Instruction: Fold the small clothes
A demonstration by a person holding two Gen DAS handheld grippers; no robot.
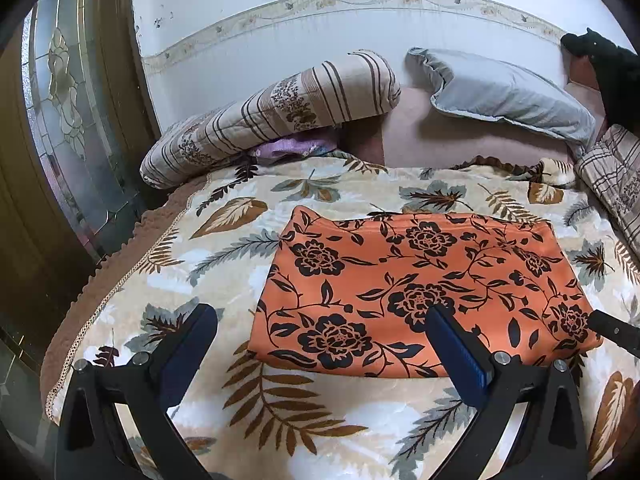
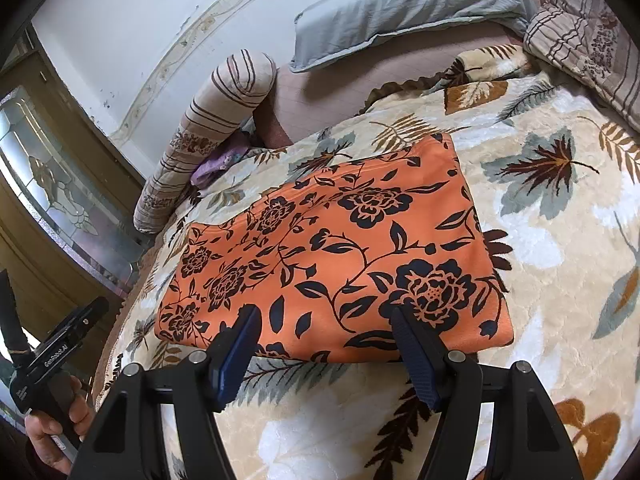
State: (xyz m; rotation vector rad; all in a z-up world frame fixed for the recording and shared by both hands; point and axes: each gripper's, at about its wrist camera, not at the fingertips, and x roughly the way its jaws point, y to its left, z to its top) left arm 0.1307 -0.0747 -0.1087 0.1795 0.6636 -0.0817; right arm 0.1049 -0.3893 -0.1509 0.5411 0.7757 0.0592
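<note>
An orange garment with black flowers (image 1: 420, 288) lies folded into a flat rectangle on the leaf-patterned blanket (image 1: 320, 420); it also shows in the right wrist view (image 2: 332, 256). My left gripper (image 1: 320, 320) is open and empty, hovering over the garment's near left edge. My right gripper (image 2: 324, 316) is open and empty over the garment's near edge. The tip of the right gripper shows at the right in the left wrist view (image 1: 616, 332). The left gripper's body, held in a hand, shows at lower left in the right wrist view (image 2: 52, 364).
A striped bolster (image 1: 272, 116) and a grey pillow (image 1: 508, 96) lie against the white wall. A purple cloth (image 1: 288, 147) sits under the bolster. A striped cushion (image 1: 616, 176) is at the right. A glass-panelled door (image 1: 68, 120) stands left of the bed edge.
</note>
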